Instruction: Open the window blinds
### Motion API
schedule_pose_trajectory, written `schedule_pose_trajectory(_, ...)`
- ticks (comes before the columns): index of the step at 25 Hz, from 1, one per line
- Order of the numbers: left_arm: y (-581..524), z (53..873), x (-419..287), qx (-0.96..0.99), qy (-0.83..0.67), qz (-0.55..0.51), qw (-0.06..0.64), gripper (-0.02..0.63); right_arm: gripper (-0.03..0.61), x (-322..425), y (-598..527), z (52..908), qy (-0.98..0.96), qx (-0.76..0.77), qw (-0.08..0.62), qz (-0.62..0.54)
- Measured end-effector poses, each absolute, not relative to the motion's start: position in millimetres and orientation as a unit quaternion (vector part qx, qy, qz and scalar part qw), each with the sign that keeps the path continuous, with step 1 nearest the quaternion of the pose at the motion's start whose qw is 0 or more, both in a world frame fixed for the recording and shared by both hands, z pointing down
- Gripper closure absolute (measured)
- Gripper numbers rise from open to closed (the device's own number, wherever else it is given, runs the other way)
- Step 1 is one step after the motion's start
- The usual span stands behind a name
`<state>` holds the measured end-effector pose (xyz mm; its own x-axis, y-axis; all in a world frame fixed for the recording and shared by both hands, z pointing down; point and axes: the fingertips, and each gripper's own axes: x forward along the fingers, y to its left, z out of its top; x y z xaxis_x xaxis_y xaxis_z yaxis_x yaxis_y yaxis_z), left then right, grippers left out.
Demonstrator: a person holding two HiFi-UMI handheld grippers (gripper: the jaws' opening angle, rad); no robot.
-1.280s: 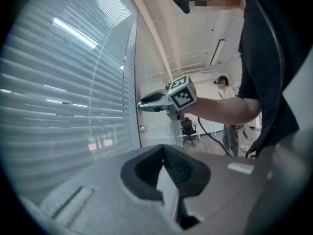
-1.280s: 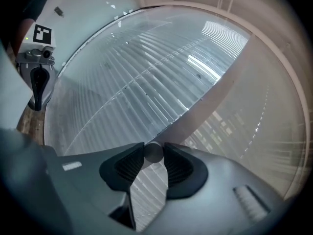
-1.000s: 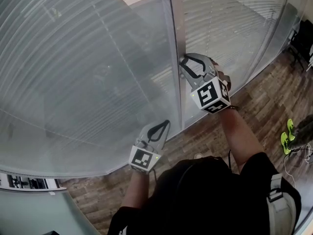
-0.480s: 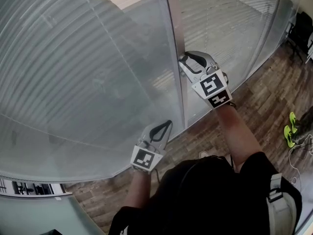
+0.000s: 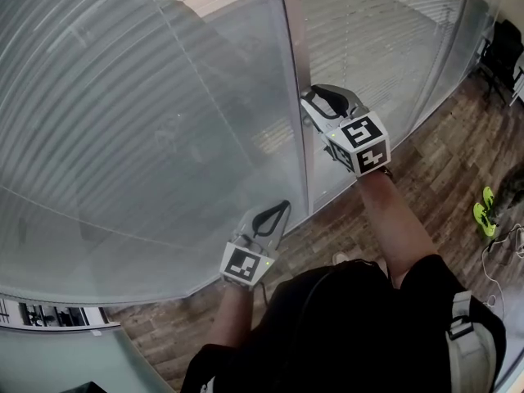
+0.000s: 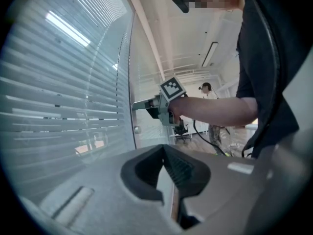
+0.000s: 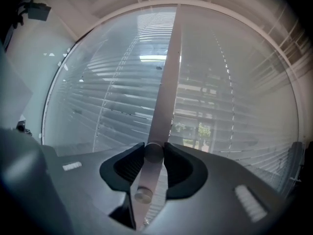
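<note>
Since a moment ago, the right gripper has rolled, so its marker cube faces up. Its jaws squeeze the small round silver knob on the grey metal post between the panes of white slatted blinds. Hold tight and twist slowly so it won't slip. Near left, the left gripper is pinched closed on nothing.

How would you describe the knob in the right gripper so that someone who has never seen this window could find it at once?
Find the glass wall with slatted blinds, then the grey upright post between its two panes. Two small round knobs sit on that post; this knob is the upper one, clamped in the right gripper, while the lower knob is free.
</note>
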<state>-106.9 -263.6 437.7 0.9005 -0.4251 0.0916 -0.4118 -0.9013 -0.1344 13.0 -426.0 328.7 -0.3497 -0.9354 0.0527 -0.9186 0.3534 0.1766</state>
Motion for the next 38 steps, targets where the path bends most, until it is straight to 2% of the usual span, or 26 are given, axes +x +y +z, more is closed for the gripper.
schedule_pose_trajectory(13,-260,432,-107,-0.973,0.215,-0.058,0.053,0.609,0.449,15,-426,325,-0.823,0.567,-0.019,0.037)
schedule_pose_trajectory(38,-265,435,-97,-0.971,0.229,-0.055,0.035,0.609,0.448,14,-423,322,-0.824,0.565,-0.038,0.032)
